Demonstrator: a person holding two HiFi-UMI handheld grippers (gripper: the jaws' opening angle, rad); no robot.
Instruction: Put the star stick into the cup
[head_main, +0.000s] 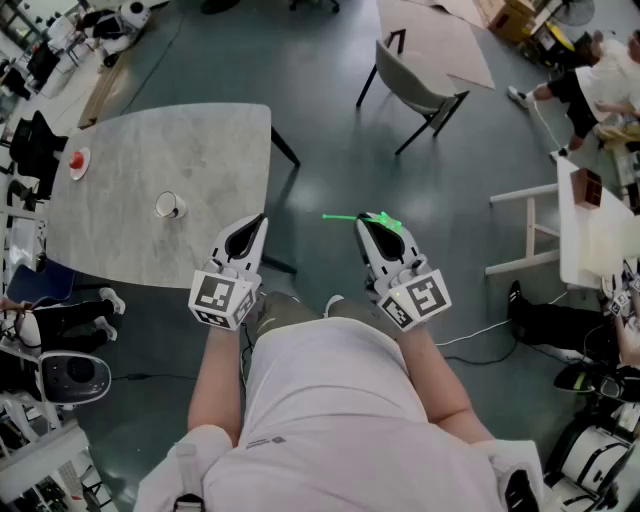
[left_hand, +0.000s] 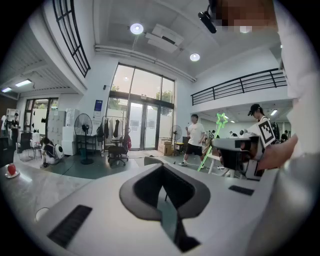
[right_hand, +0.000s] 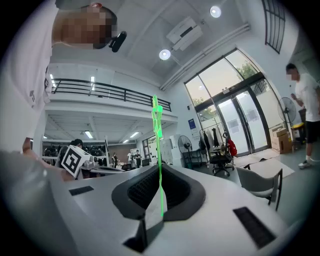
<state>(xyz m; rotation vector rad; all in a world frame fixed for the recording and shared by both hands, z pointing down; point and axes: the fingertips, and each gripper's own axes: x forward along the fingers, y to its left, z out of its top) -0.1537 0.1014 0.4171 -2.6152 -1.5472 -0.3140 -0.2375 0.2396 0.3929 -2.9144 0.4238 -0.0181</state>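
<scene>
Two grippers out in front of the person: the right gripper (head_main: 366, 222) is pinching the green star stick (right_hand: 160, 165) in the air over the floor, well apart from the cup (head_main: 168, 205) on the grey table (head_main: 150, 140), and the left gripper (head_main: 258, 222) is closed on nothing.

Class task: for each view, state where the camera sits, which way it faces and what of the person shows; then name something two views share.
Head view: on the head, facing steeply down at floor and table; torso, forearms, left gripper, right gripper show.
Left gripper view: on that gripper, facing along its shut jaws toward glass doors; a hand at right.
Right gripper view: on that gripper, jaws shut on the star stick, tilted up into the hall; shirt at left.
Shared: the star stick, in all three.
</scene>
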